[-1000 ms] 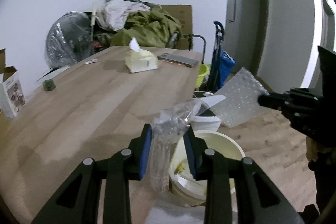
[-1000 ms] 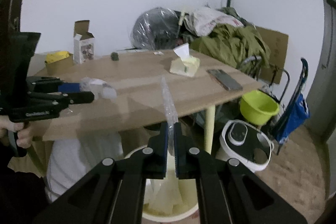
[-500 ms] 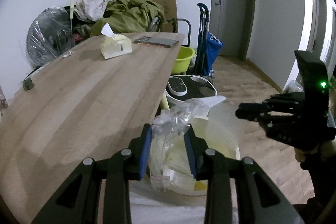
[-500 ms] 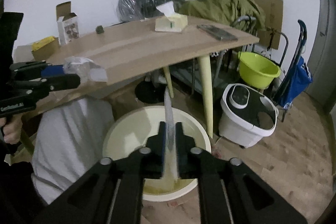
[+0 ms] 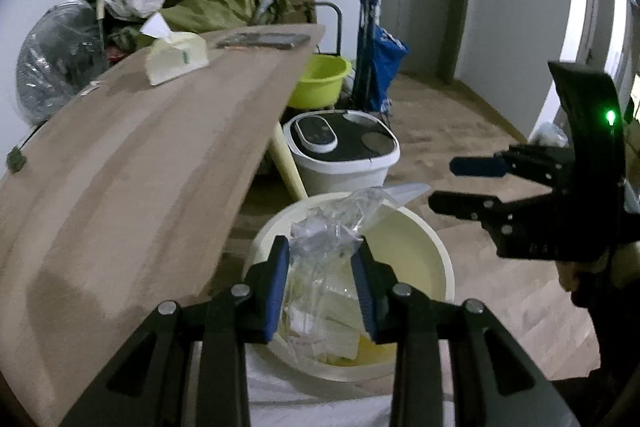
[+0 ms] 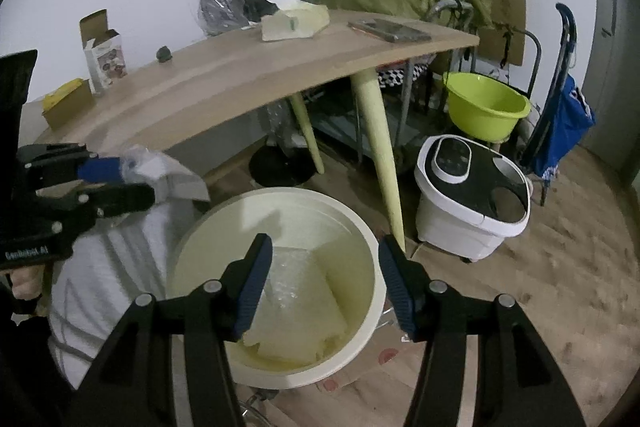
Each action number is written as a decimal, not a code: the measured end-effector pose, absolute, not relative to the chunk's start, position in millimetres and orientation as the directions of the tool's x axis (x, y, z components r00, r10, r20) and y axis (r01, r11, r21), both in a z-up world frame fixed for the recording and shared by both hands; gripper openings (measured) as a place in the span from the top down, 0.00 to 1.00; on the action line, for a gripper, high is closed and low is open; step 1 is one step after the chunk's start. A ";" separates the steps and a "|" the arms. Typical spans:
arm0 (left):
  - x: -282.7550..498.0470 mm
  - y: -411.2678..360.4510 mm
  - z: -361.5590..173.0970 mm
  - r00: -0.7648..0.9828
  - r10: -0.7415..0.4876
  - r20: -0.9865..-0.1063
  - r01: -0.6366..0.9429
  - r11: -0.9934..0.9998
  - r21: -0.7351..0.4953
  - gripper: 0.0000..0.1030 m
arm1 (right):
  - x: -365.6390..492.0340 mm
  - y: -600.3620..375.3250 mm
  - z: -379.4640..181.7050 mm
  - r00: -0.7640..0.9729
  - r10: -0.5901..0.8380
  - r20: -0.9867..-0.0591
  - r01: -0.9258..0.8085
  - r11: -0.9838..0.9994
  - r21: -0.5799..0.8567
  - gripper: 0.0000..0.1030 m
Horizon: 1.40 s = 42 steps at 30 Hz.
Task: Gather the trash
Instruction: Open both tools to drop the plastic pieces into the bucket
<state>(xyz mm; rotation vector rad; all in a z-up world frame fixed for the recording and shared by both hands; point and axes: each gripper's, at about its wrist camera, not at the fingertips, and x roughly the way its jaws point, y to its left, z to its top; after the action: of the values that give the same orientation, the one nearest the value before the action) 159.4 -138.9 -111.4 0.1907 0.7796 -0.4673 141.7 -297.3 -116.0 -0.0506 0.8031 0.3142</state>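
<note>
My left gripper (image 5: 322,285) is shut on a crumpled clear plastic bag (image 5: 328,247) and holds it over the cream bucket (image 5: 432,247) on the floor. In the right wrist view the left gripper (image 6: 116,183) with the plastic bag (image 6: 160,167) is at the left, above the bucket's edge. My right gripper (image 6: 326,287) is open and empty above the cream bucket (image 6: 360,235). A sheet of bubble wrap (image 6: 292,287) lies inside the bucket below it. The right gripper (image 5: 464,183) also shows open at the right in the left wrist view.
A wooden table (image 5: 140,167) stands beside the bucket, with a tissue pack (image 5: 176,57) and a dark flat tablet (image 5: 264,40) on it. A white foot bath (image 6: 472,187), a green basin (image 6: 484,107) and a blue trolley bag (image 6: 564,123) stand on the floor.
My right gripper has opened and let the bubble wrap drop into the bucket. My left gripper has swung off the table to above the bucket with the plastic bag.
</note>
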 end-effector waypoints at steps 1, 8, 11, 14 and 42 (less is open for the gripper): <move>161.1 -142.8 -114.7 0.607 -0.332 -0.722 0.479 0.878 -0.001 0.69 | 142.0 -298.2 -116.9 0.650 0.254 -0.716 -0.292 0.954 0.074 0.49; 175.5 -166.0 -138.0 0.513 -0.329 -0.793 0.519 0.854 -0.019 0.68 | 145.3 -309.9 -123.1 0.644 0.218 -0.733 -0.251 0.966 0.067 0.48; 179.5 -173.7 -144.7 0.479 -0.335 -0.811 0.536 0.844 -0.032 0.67 | 144.0 -314.5 -124.6 0.643 0.202 -0.739 -0.231 0.971 0.065 0.48; 180.5 -179.2 -148.4 0.461 -0.333 -0.822 0.547 0.837 -0.032 0.65 | 143.1 -316.7 -124.8 0.641 0.191 -0.743 -0.217 0.974 0.063 0.48; 135.4 -97.3 -76.6 0.676 -0.333 -0.657 0.356 0.929 -0.104 0.38 | 130.2 -266.6 -78.4 0.683 0.224 -0.696 -0.306 0.952 0.006 0.34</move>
<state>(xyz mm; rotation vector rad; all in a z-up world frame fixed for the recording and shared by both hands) 135.4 -97.3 -76.6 0.0334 0.7319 -0.3877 130.2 -266.6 -78.4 -0.1135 0.7638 0.2981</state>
